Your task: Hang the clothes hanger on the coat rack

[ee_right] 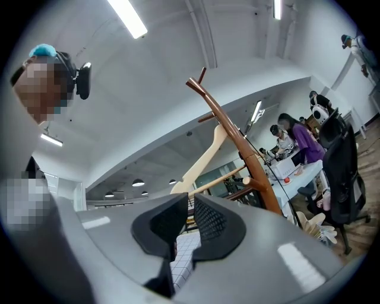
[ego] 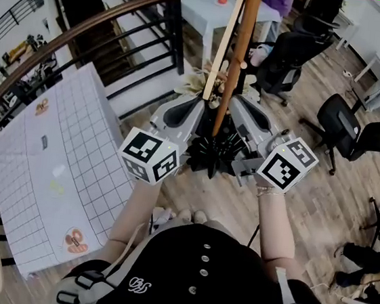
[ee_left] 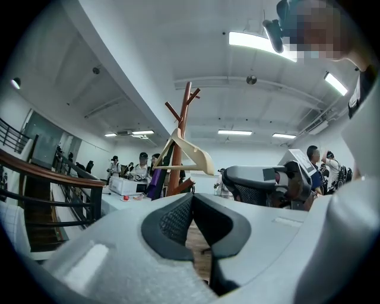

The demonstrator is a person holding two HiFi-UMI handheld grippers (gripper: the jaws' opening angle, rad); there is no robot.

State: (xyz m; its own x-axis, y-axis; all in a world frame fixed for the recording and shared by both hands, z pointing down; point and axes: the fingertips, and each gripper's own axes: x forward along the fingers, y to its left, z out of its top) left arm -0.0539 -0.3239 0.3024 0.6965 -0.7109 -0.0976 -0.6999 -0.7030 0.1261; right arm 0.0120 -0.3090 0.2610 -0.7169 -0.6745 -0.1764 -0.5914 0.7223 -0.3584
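Note:
The brown wooden coat rack (ego: 238, 58) rises between my two grippers. A pale wooden clothes hanger (ego: 226, 43) hangs on it, leaning along the pole. In the left gripper view the hanger (ee_left: 193, 151) sits on a peg of the rack (ee_left: 181, 130), well beyond the jaws. My left gripper (ego: 201, 103) is left of the pole; its pads (ee_left: 178, 219) meet at the tips with nothing between them. My right gripper (ego: 238, 103) is right of the pole. Its pads (ee_right: 211, 222) stand a thin slit apart and hold nothing. Hanger (ee_right: 202, 161) and rack (ee_right: 237, 142) lie ahead of it.
A table with a gridded cloth (ego: 59, 167) stands at the left beside a stair railing (ego: 88, 27). Black office chairs (ego: 293, 51) (ego: 356, 129) are on the wooden floor at the right. A white table (ego: 206, 10) is behind the rack. Several people (ee_left: 139, 169) are at the back.

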